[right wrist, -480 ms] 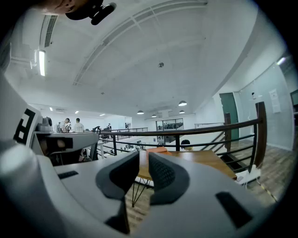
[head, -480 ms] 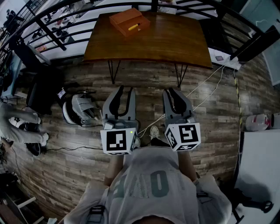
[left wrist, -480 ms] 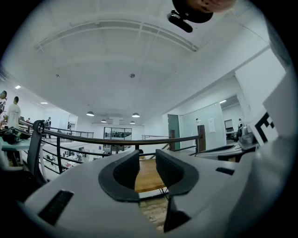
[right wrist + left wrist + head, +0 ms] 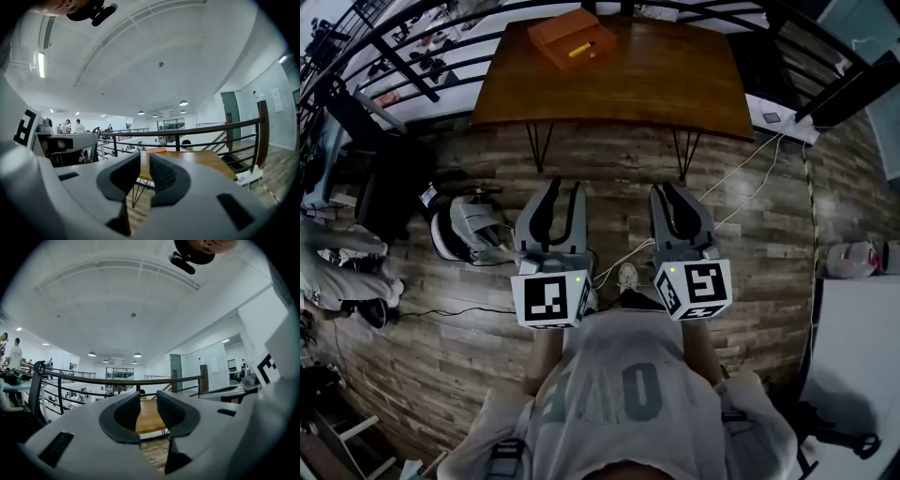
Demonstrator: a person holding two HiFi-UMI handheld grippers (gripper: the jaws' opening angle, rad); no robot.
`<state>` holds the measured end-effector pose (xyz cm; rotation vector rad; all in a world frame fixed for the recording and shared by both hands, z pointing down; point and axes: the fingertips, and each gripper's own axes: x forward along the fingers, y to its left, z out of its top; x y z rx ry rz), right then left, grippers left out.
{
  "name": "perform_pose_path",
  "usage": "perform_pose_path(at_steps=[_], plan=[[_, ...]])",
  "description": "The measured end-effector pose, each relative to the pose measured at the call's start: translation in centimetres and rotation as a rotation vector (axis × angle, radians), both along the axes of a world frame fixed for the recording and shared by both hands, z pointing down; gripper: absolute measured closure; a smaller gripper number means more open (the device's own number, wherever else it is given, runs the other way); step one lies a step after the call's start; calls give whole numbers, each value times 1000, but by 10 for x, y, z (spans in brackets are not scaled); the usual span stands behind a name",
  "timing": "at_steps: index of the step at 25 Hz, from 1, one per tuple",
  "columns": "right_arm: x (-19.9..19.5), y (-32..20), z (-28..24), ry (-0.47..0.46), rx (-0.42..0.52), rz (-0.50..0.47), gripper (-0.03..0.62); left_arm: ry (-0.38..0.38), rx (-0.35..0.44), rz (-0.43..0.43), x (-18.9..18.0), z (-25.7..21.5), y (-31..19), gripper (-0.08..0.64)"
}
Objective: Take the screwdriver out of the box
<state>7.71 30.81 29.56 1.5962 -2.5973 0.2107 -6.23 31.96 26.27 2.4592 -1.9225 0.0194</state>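
We hold the left tongs (image 4: 561,186), spread, and the right tongs (image 4: 672,188), narrowly parted, both empty, side by side well short of the table (image 4: 675,84), on whose far edge the screwdriver (image 4: 578,49) lies in the box (image 4: 551,36).

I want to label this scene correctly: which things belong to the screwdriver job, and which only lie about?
For the job: screwdriver, box, table, left gripper, right gripper, both open and empty.
Just lying about: grey-and-white gear on the floor, white cable, power strip.
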Motion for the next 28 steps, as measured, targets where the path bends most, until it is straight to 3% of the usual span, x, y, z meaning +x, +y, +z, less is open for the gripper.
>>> perform_pose_path(at_steps=[5, 16, 28], plan=[[19, -10, -1, -44, 4, 11, 523, -8, -7, -6, 13, 3, -8, 451], [59, -37, 10, -46, -9, -43, 523, -40, -15, -73, 39, 12, -33, 451], [65, -72, 8, -55, 18, -49, 523, -51, 18, -84, 42, 6, -67, 451]])
